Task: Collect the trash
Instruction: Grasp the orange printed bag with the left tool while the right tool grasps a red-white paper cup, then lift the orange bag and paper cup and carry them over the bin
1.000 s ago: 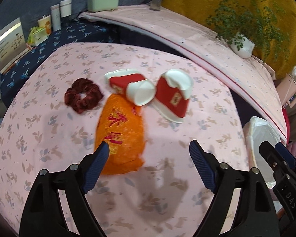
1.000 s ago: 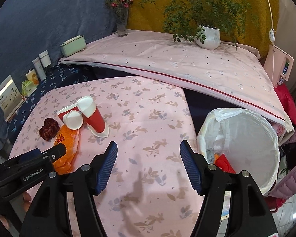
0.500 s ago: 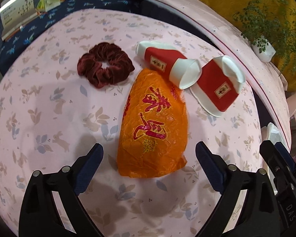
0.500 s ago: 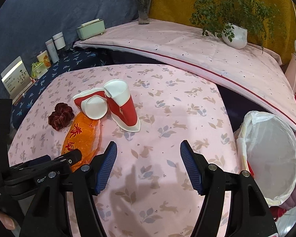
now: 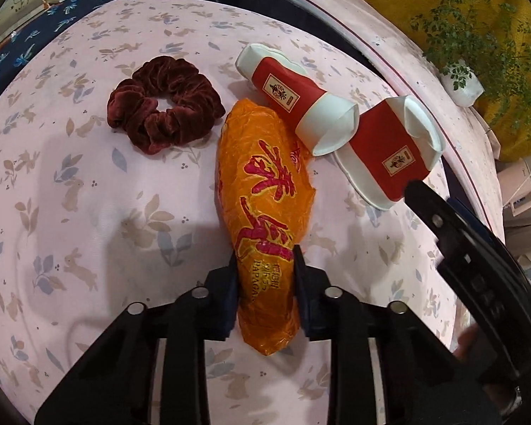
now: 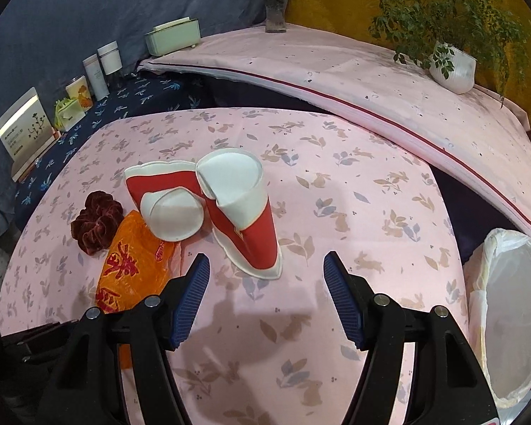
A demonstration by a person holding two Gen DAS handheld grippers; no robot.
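Since half a second ago the left gripper has dropped and clamped its jaws on the near end of the crinkly orange plastic wrapper lying on the pink rabbit-print tablecloth, a light, slippery film probably best held near that bunched end, while the right gripper hangs with jaws apart.

Can't read the small print on the orange wrapper where my left gripper pinches it, and the trash bin gets chopped off by the right view's edge.

Even indoor light, soft shadows, strong fisheye warp, dark corners.
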